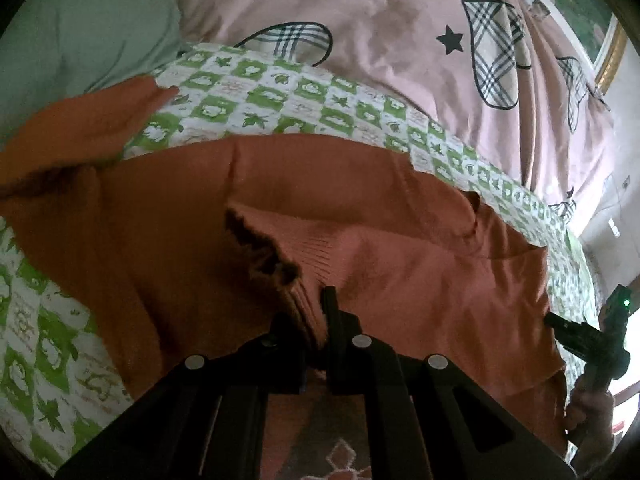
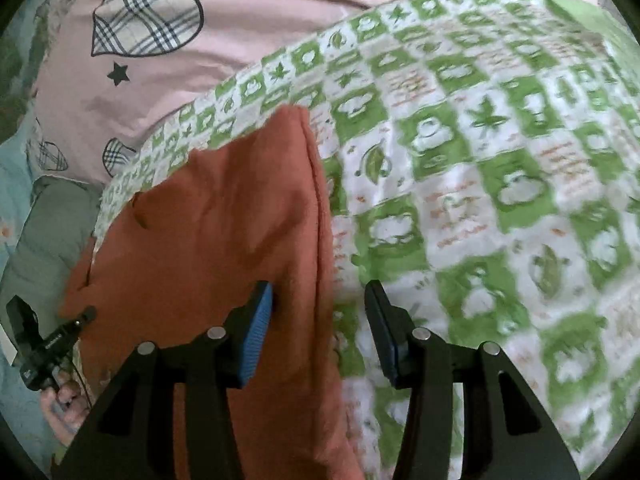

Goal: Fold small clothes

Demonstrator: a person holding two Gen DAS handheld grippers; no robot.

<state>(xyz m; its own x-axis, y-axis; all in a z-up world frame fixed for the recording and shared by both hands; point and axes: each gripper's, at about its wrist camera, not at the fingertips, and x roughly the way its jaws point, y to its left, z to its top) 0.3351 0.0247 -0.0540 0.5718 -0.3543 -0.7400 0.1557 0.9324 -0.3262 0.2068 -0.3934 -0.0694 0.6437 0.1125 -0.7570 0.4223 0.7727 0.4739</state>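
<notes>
An orange knit garment (image 1: pixel 360 240) lies spread on a bed covered by a green-and-white checked sheet (image 2: pixel 480 160), with a pink quilt (image 1: pixel 360 8) behind it. The left tongs (image 1: pixel 316 320) are closed tight on a ribbed edge of the garment, bunching several layers between the fingers. The right tongs (image 2: pixel 320 308) stand wide open and hold nothing, straddling the garment's side edge. The risk, as I judge it, is that the thick bunch slips out when lifted, or that the right tongs pinch sheet together with knit, dragging the bedding into the fold.
</notes>
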